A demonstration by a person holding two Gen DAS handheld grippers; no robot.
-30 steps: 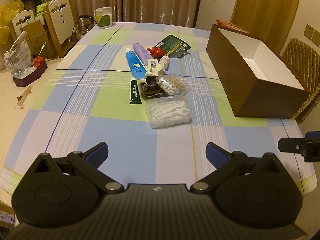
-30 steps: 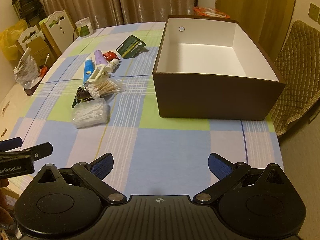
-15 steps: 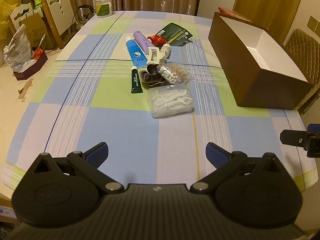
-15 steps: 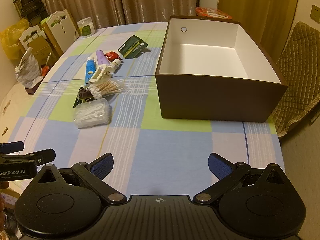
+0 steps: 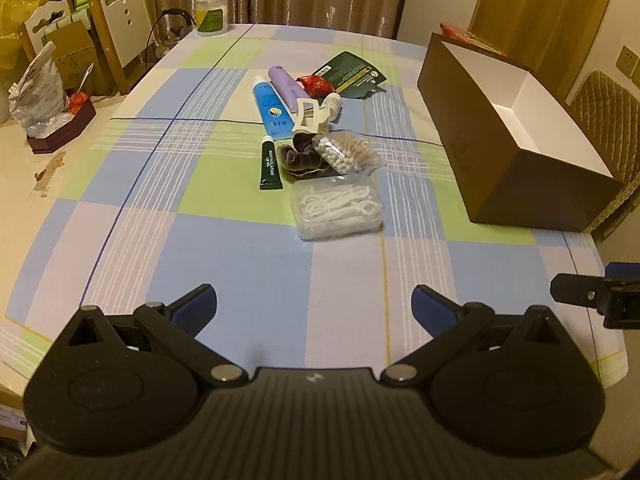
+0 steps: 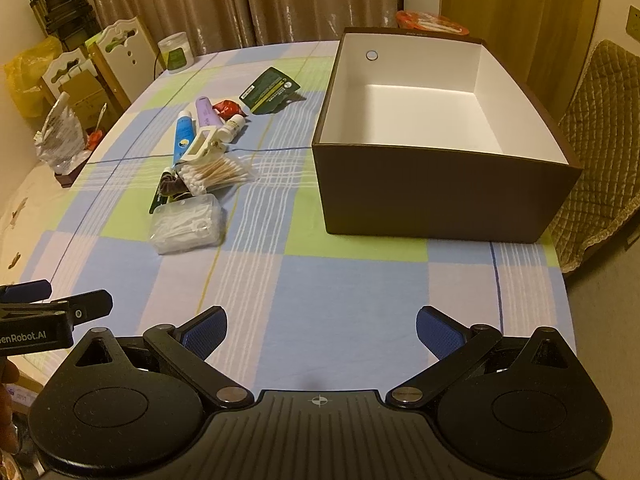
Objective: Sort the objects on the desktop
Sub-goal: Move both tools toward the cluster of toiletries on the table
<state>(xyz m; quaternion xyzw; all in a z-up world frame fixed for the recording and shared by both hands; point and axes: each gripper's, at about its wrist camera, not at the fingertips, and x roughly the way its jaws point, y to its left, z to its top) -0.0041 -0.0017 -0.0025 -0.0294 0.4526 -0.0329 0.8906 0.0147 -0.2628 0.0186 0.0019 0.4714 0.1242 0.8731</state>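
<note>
A cluster of small items lies mid-table: a clear box of floss picks [image 5: 338,210] [image 6: 187,225], a bag of cotton swabs [image 5: 346,152] [image 6: 218,174], a dark scrunchie [image 5: 302,158], a green tube [image 5: 270,166], a blue tube [image 5: 272,108] [image 6: 183,136], a purple tube [image 5: 285,85], a white clip [image 5: 308,114], a red packet [image 5: 318,84] and a dark green card [image 5: 350,74] [image 6: 270,90]. A brown box [image 6: 440,196] [image 5: 516,184] with a white inside stands empty on the right. My left gripper [image 5: 314,306] and right gripper [image 6: 322,330] hover open over the near edge, holding nothing.
The checked tablecloth [image 5: 224,256] covers an oval table. White chairs [image 5: 120,36] and a foil bag [image 5: 36,92] stand at the left, a jar [image 5: 211,14] sits at the far edge, and a quilted chair [image 6: 600,128] is at the right. Curtains hang behind.
Both grippers have drifted slightly, so the table view shifted a little. Nothing on the table has moved and both stay open.
</note>
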